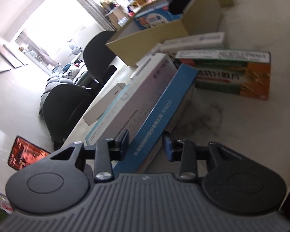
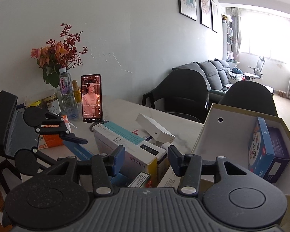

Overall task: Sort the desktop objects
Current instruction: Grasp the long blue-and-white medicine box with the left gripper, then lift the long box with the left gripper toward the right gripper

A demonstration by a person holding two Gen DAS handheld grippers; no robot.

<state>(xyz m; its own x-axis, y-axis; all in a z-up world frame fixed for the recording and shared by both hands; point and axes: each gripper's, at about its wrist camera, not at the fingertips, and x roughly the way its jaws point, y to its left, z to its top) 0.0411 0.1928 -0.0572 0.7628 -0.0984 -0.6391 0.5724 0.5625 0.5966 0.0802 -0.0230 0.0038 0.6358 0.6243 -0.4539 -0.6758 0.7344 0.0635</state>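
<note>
My left gripper [image 1: 146,145] straddles the blue box [image 1: 164,106] on the tabletop [image 1: 232,119], jaws wide; centre before closing. Right gripper [image 2: 146,157] wide, empty, near cardboard box [image 2: 208,127].

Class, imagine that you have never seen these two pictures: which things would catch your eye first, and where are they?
Probably the lit phone, upright at the table's far side beside a water bottle and flowers. Next, the cardboard box on the right, holding a blue carton. Then the left gripper, open around a long blue box.
</note>
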